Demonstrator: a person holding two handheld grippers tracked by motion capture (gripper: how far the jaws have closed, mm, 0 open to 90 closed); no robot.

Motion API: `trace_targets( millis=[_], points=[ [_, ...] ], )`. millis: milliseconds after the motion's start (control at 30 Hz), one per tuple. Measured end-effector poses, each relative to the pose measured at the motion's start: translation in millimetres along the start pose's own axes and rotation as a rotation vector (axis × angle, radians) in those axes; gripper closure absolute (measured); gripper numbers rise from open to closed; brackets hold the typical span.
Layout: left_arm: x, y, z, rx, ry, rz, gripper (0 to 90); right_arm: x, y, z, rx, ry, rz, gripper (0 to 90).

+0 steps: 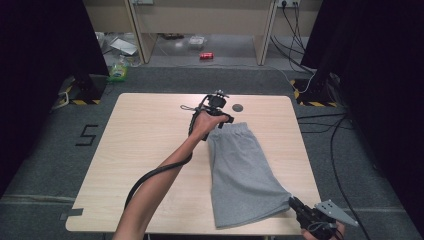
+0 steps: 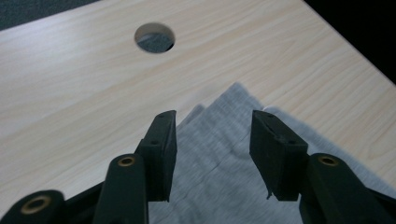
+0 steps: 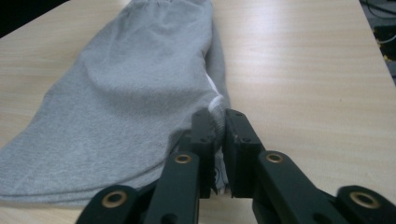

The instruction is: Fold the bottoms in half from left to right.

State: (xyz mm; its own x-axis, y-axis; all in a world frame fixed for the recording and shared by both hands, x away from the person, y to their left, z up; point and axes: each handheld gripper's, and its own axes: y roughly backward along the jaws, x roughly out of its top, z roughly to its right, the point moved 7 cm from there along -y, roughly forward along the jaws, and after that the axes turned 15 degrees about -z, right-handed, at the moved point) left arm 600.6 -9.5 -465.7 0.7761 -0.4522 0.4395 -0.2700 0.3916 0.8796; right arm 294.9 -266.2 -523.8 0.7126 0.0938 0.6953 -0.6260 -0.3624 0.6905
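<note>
Grey shorts (image 1: 242,170) lie folded lengthwise on the right half of the wooden table (image 1: 145,140), waistband at the far end. My left gripper (image 1: 223,119) hovers at the far left corner of the waistband. In the left gripper view its jaws (image 2: 212,140) stand open above that corner of the shorts (image 2: 224,109), with no pad pressing on the cloth. My right gripper (image 1: 294,201) is at the near right corner of the table. In the right gripper view it (image 3: 218,116) is shut on the hem corner of the shorts (image 3: 130,93).
A round cable hole (image 1: 237,107) sits in the table just beyond the waistband. The table's right edge runs close to the shorts. On the floor lie cables (image 1: 340,165) to the right, a red can (image 1: 206,55) and a green bottle (image 1: 118,71) beyond.
</note>
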Motion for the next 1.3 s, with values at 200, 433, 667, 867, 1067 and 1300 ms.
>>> trace_targets(
  millis=[200,433,667,867,1067,1300],
  points=[
    [-20.5,-0.3,-30.8,0.0,0.051,-0.013,45.6,1.2,1.3,0.2,-0.029,-0.001,-0.007,63.3],
    [-35.8,0.9,-46.6,0.0,0.075,-0.015,43.3,28.7,-16.4,-11.1,-0.052,0.107,-0.057,56.9],
    [-48.5,-2.2,-55.4,-0.003,0.087,-0.033,41.6,59.4,-54.0,-7.7,-0.013,0.134,-0.172,52.6],
    [-58.4,-10.9,-63.3,-0.003,0.11,-0.051,39.6,67.0,-80.3,-6.8,-0.008,0.166,-0.259,58.1],
    [-62.5,-13.7,-68.0,-0.014,0.129,-0.047,38.5,69.6,-95.2,-5.3,0.015,0.184,-0.328,80.4],
    [-63.4,-12.8,-70.2,-0.046,0.158,-0.038,37.1,71.8,-86.8,11.7,-0.005,0.169,-0.299,86.8]
  ],
)
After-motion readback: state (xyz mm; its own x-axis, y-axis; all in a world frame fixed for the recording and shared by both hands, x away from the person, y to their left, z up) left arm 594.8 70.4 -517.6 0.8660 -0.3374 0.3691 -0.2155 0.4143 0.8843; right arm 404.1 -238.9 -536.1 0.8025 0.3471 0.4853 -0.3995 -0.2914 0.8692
